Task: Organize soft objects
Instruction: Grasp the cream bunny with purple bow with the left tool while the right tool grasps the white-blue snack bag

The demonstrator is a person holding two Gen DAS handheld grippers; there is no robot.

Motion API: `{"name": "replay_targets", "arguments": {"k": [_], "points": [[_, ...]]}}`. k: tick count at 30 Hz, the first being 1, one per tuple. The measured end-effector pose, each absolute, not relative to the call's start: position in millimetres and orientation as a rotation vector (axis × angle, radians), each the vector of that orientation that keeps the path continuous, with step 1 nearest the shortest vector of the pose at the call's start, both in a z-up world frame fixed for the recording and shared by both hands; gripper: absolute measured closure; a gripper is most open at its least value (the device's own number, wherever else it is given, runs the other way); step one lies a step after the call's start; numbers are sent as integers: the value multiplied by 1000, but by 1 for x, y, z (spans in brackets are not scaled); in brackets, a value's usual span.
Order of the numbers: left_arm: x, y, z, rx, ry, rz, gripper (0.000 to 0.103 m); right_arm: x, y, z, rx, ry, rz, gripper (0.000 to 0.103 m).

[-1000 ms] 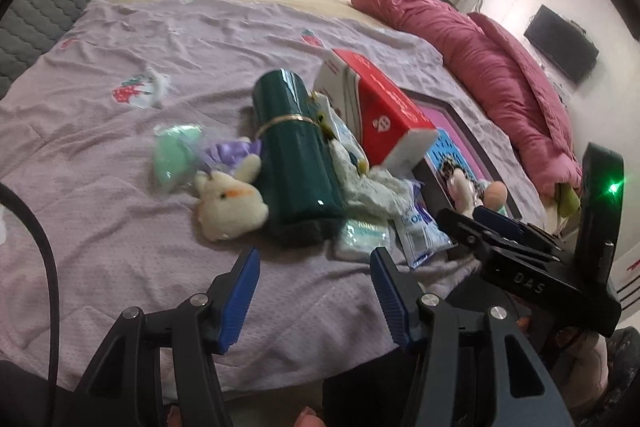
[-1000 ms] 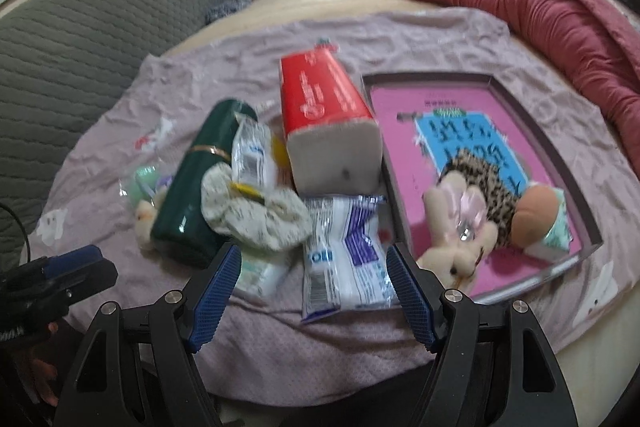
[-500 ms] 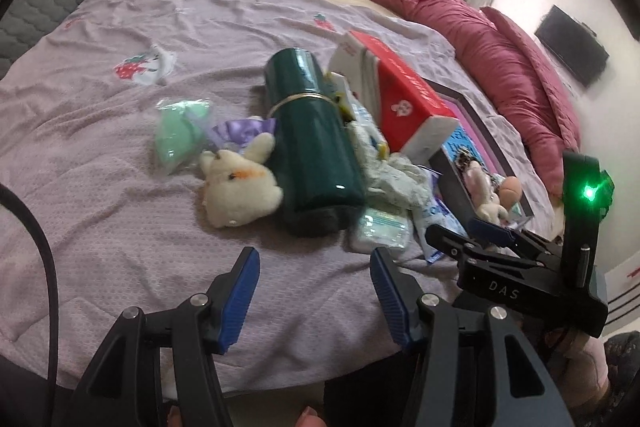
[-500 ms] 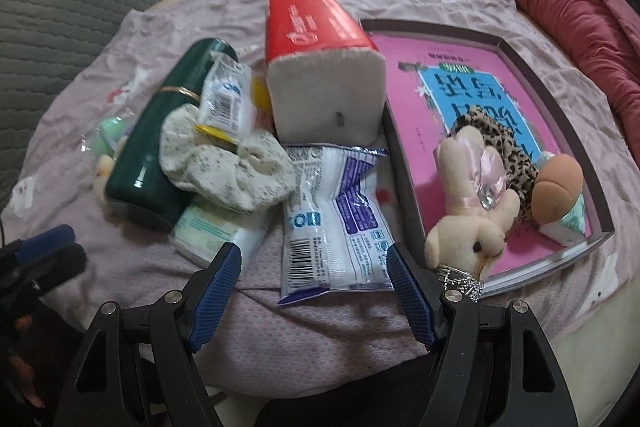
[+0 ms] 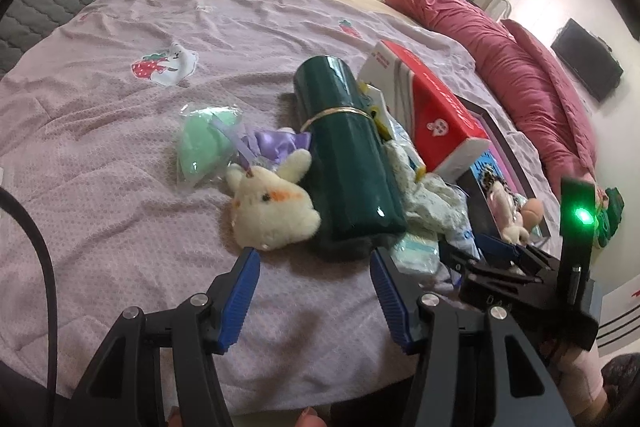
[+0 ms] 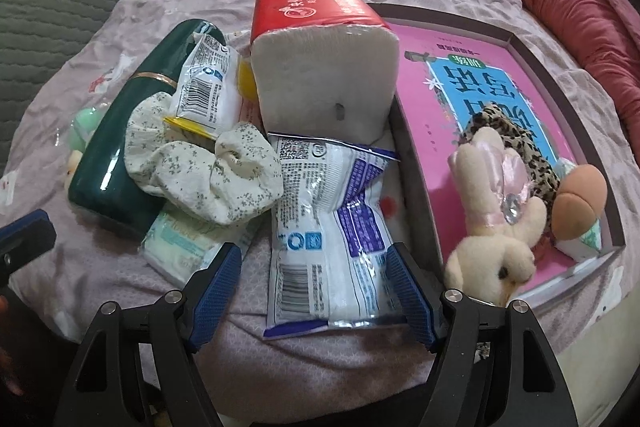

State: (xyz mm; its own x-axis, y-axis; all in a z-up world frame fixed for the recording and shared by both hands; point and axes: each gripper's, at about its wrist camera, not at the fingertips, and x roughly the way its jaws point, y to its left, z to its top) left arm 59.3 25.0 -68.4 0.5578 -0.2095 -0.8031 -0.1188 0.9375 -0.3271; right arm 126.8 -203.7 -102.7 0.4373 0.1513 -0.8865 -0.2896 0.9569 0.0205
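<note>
A pile of soft things lies on a lilac bedspread [image 5: 120, 131]. In the left wrist view a cream plush bunny [image 5: 272, 207] lies against a dark green roll [image 5: 348, 159], with a bagged mint-green puff [image 5: 204, 147] to its left. My left gripper [image 5: 314, 277] is open and empty, just short of the bunny. In the right wrist view my right gripper [image 6: 314, 281] is open, its fingers either side of a white-and-blue plastic packet [image 6: 328, 227]. A floral scrunchie [image 6: 200, 171], a red tissue pack [image 6: 320, 51] and a pink-lined box tray [image 6: 520, 39] holding a pink plush rabbit [image 6: 496, 223] lie beyond.
A small pale wipes pack [image 6: 180, 243] lies under the scrunchie. A leopard-print item [image 6: 516, 147] and a peach sponge [image 6: 580, 203] sit in the tray. A rolled pink duvet [image 5: 520, 67] lies along the right. The bed's front edge is just below both grippers.
Both grippers have moved forward toward the pile. The left has closed in on the cream bunny; the right now has the white-and-blue packet between its open fingers.
</note>
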Motion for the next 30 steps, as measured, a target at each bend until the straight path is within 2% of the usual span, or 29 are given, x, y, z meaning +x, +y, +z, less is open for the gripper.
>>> {"name": "replay_targets", "arguments": {"k": [6, 7, 9, 13, 15, 18, 30], "points": [[70, 34, -74, -391, 982, -31, 46, 133, -195, -110, -183, 1071, 269, 27], [71, 36, -75, -404, 981, -35, 45, 135, -195, -112, -184, 1073, 268, 30], [73, 41, -76, -434, 979, -43, 45, 136, -195, -113, -192, 1066, 261, 46], [76, 52, -78, -496, 967, -45, 45, 137, -197, -113, -175, 1056, 274, 54], [79, 56, -81, -510, 972, -36, 45, 136, -200, -110, -161, 1042, 283, 63], [84, 61, -87, -531, 981, -24, 45, 136, -201, -105, -144, 1019, 301, 70], [103, 68, -100, -567, 985, -20, 45, 134, -224, -83, 39, 950, 359, 80]]}}
